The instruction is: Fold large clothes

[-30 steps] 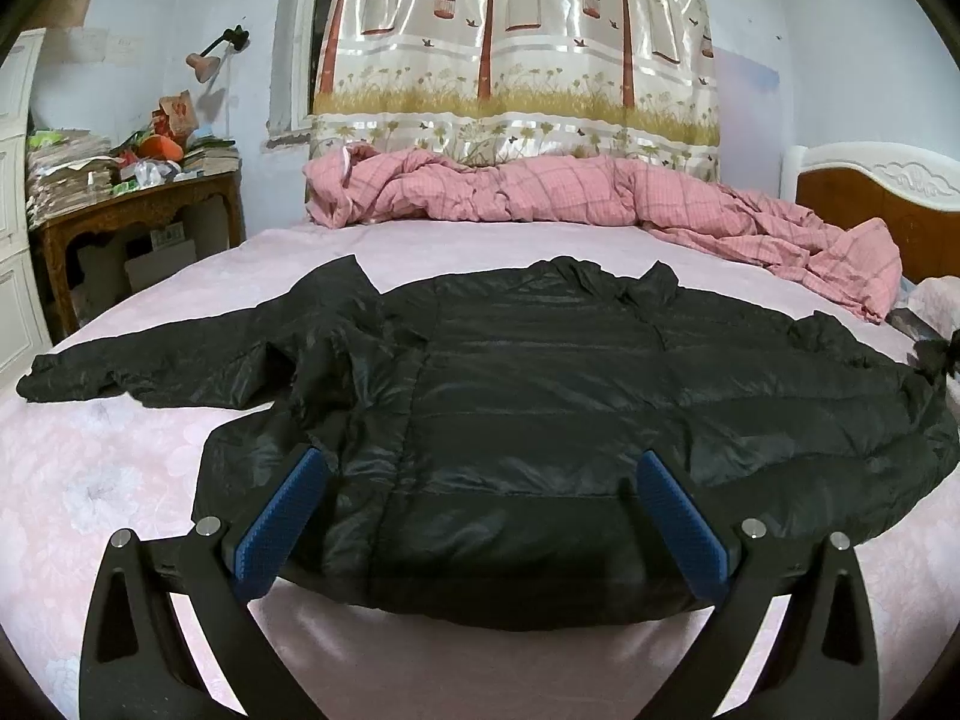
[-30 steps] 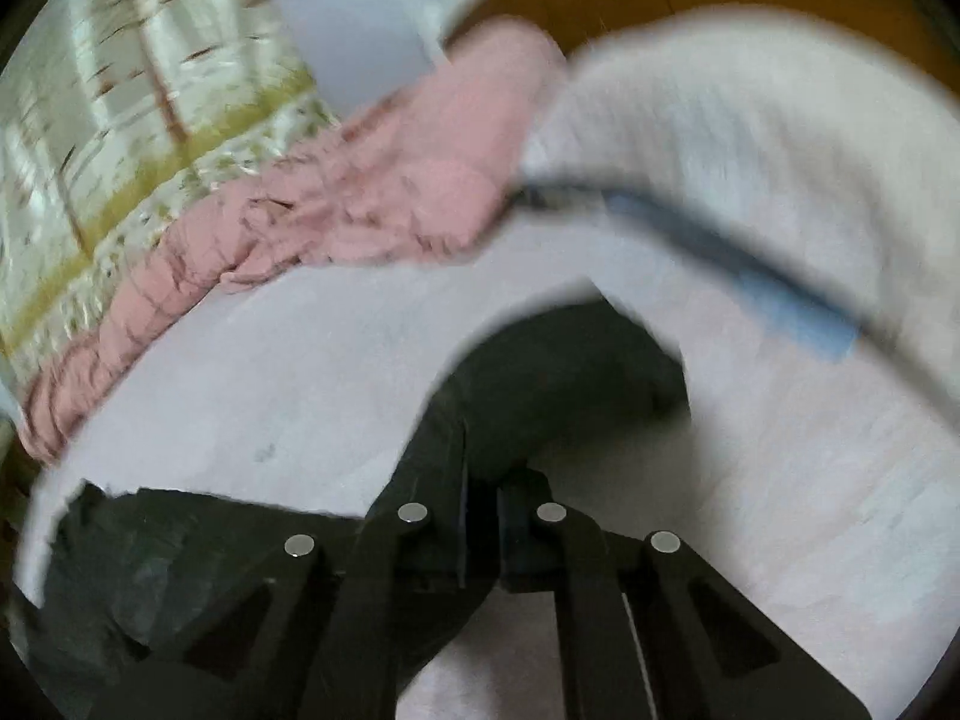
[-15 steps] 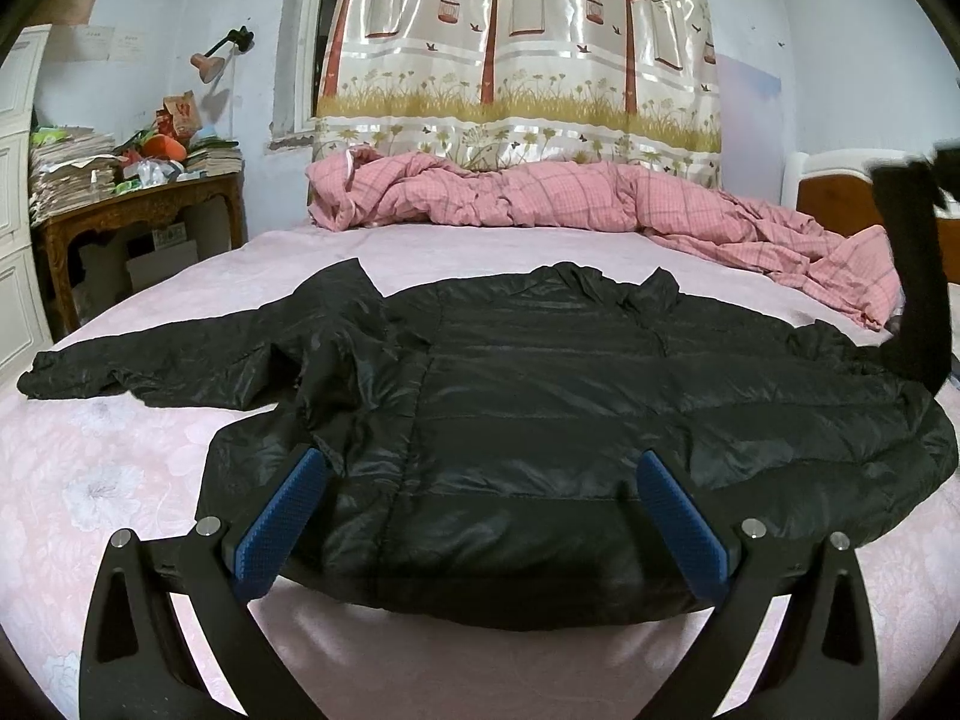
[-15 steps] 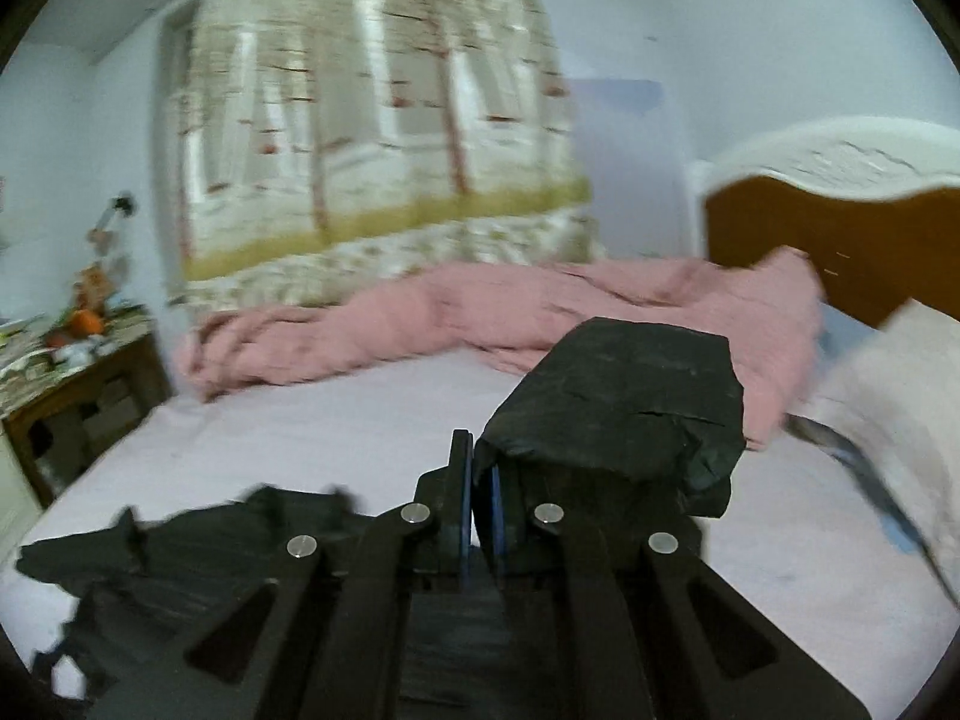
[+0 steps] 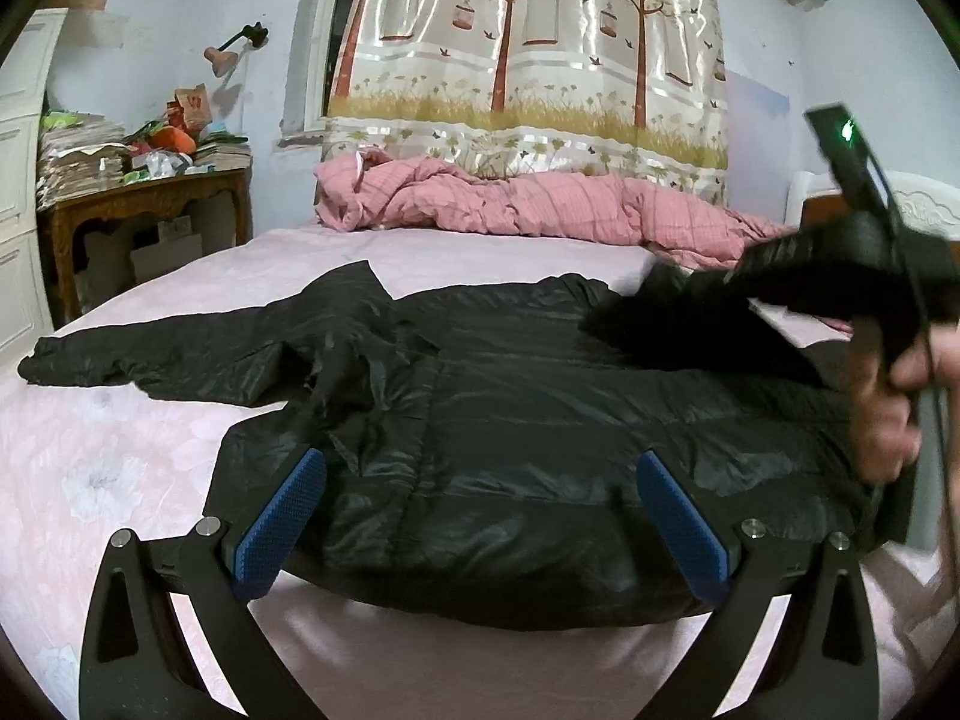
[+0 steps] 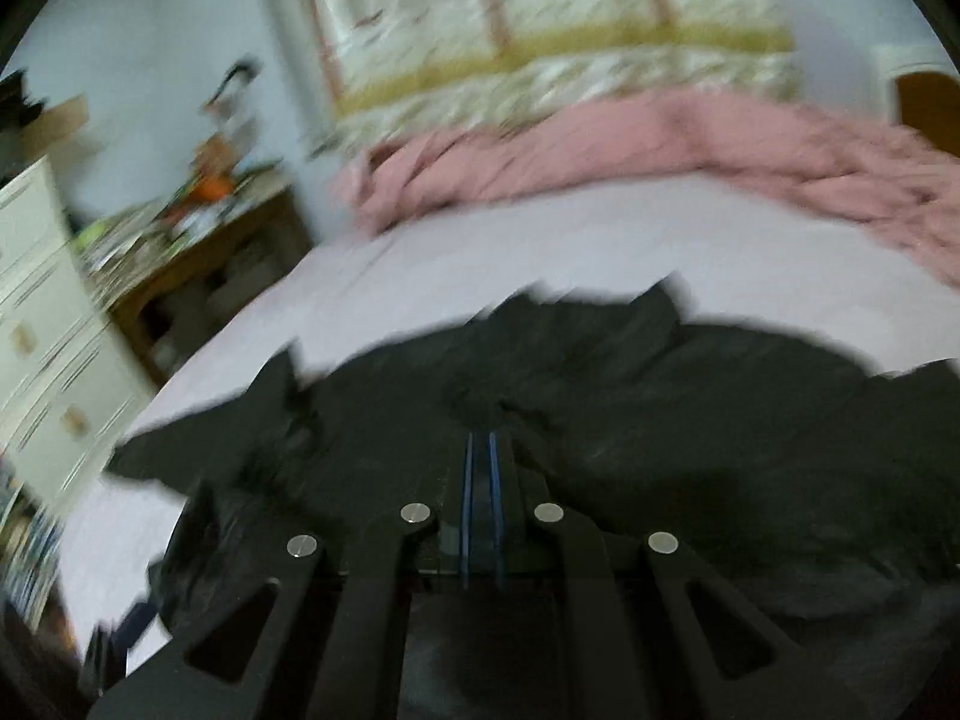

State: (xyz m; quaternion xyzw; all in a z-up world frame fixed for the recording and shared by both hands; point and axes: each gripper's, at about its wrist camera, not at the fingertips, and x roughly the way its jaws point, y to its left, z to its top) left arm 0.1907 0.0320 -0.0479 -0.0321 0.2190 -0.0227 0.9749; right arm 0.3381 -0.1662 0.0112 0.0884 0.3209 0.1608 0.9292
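- A bed (image 5: 180,468) with a pale pink, faintly flowered sheet fills the scene.
- A black padded jacket (image 5: 510,420) lies spread flat across its near half, one sleeve stretched out to the left.
- A crumpled pink checked quilt (image 5: 540,210) lies along the far edge, trailing toward the right.

Both wrist views face the curtain (image 5: 528,54) (low, near) over the jacket (image 5: 510,420).

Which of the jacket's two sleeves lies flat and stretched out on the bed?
The left-side sleeve in the left wrist view lies flat on the bed; the other is lifted over the jacket by the right gripper.
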